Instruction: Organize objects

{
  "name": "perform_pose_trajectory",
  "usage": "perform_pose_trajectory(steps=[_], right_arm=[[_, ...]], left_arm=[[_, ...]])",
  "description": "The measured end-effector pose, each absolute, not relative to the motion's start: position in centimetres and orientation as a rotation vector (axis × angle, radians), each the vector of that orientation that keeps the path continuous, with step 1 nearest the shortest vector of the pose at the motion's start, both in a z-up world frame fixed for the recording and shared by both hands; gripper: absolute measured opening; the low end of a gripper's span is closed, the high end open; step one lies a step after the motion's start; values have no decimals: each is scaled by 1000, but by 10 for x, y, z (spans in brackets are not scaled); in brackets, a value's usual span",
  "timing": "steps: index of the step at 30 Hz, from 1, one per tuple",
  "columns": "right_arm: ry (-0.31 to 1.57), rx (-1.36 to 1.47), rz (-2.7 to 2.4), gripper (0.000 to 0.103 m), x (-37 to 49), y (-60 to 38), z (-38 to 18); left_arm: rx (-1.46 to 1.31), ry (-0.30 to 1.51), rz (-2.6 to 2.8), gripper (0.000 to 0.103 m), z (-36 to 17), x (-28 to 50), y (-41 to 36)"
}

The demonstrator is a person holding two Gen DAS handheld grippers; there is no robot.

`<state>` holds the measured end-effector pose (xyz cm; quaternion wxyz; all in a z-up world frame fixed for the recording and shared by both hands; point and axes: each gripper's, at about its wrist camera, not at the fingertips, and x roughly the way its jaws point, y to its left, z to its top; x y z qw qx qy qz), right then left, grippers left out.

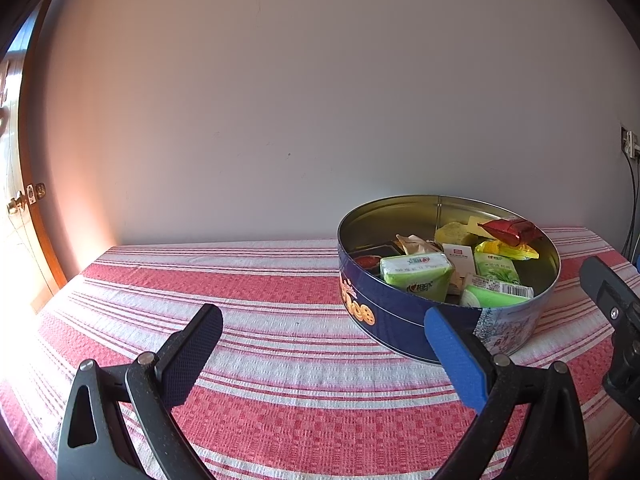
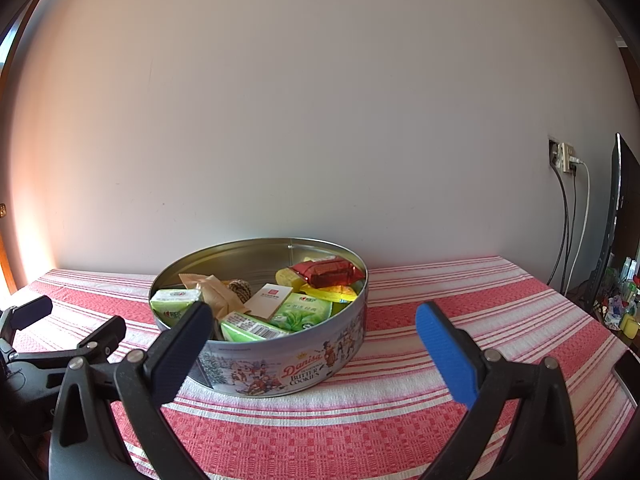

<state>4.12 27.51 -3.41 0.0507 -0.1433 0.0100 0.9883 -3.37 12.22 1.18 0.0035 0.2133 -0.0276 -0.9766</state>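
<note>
A round blue Danisa cookie tin point(image 2: 280, 368) stands open on the red-and-white striped tablecloth point(image 2: 440, 420). It holds several small packets: green tissue packs point(image 2: 176, 300), a red foil packet point(image 2: 324, 272), yellow packets and a white card. In the left wrist view the tin point(image 1: 384, 320) is ahead to the right. My left gripper point(image 1: 324, 332) is open and empty, above the cloth left of the tin. My right gripper point(image 2: 312, 328) is open and empty, just in front of the tin.
A plain wall stands behind the table. A wooden door point(image 1: 28, 208) is at the far left. A wall socket with cables point(image 2: 566, 160) and a dark screen point(image 2: 618, 220) are at the right, past the table edge.
</note>
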Motion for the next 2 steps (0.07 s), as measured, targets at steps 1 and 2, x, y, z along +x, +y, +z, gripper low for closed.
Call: perform_pose_trajectory(steps=[1, 2], right_arm=[[30, -436, 3009, 103, 41, 275, -34], [30, -436, 3009, 103, 41, 275, -34]], left_arm=[[671, -84, -3058, 102, 12, -34, 122], [673, -82, -3055, 102, 12, -34, 121]])
